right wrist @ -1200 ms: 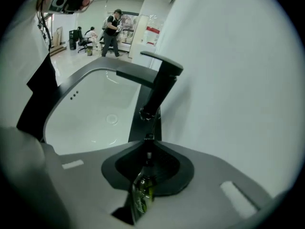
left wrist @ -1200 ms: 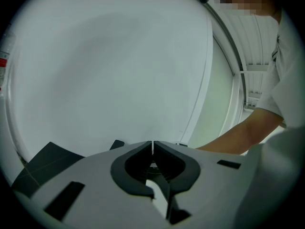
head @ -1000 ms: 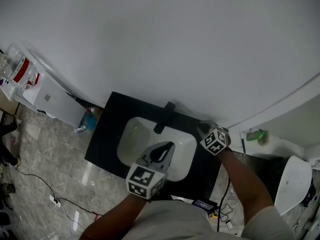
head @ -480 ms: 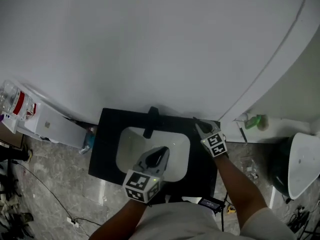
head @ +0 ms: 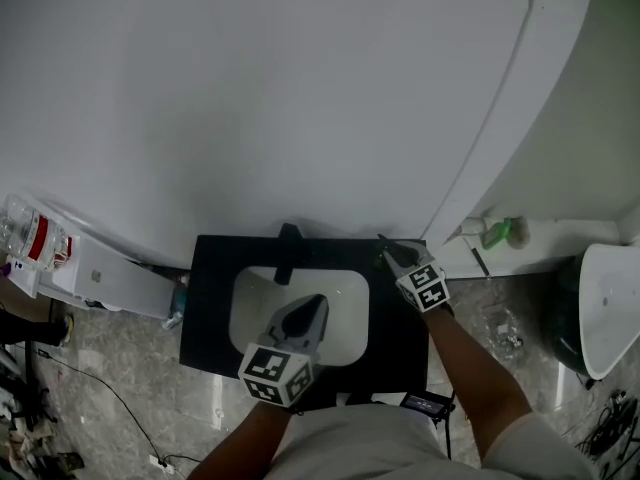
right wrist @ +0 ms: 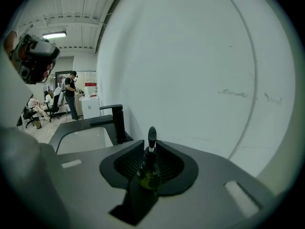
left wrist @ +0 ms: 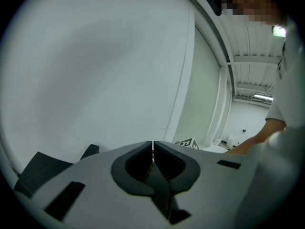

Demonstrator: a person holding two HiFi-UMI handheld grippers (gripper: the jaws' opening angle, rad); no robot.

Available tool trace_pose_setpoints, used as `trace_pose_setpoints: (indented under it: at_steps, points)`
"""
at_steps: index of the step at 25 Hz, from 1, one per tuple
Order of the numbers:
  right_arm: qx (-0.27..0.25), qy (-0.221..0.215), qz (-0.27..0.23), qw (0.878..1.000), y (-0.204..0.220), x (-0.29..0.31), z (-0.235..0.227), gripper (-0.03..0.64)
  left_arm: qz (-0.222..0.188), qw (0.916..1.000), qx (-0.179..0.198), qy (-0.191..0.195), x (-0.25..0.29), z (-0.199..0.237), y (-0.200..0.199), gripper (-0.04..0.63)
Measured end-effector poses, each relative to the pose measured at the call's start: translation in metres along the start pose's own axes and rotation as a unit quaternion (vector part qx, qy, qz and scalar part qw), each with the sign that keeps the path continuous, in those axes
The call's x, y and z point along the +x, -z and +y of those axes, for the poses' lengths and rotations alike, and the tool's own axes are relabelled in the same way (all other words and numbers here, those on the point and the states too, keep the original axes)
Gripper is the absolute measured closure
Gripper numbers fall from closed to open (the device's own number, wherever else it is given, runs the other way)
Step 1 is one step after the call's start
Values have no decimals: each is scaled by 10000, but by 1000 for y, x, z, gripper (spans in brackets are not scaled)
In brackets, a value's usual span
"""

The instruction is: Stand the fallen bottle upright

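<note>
A dark pump bottle (right wrist: 149,173) is seen upright on the black surface (head: 205,308), lower centre of frame, between the opening jaws of the right gripper (right wrist: 150,146). The left gripper (left wrist: 153,149) jaws are closed on nothing.

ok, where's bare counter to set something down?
Bare: the counter strip left of the basin, and the back ledge between faucet and bottle. Crowded: the back right corner, where the right gripper is opening its jaws around the upright bottle; the left gripper hangs over the basin.
</note>
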State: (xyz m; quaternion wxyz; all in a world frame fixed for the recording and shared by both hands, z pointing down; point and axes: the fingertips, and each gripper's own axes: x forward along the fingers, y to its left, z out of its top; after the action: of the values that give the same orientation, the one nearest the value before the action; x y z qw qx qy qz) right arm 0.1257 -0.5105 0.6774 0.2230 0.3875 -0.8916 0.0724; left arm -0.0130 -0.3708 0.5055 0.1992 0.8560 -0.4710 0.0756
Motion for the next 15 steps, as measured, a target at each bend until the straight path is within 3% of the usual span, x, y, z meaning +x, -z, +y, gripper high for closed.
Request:
trace_pose_setpoints:
  at_steps: [3, 7, 11, 15]
  points:
    - [-6, -63, 80, 9999, -4, -19, 8, 548, -86, 10000, -23, -12, 0, -5, -5, 586]
    - [7, -320, -100, 9994, -38, -53, 30, 549, -235, 9997, 15, -41, -5, -12, -16, 586]
    - [39, -610, -559, 9966, -92, -101, 59, 605, -377, 9992, 96, -28, -9, -23, -29, 586]
    - [133, -863, -1048, 9907, -145, -144, 83, 614, -577, 9981, 214, 2, -15, -33, -46, 586]
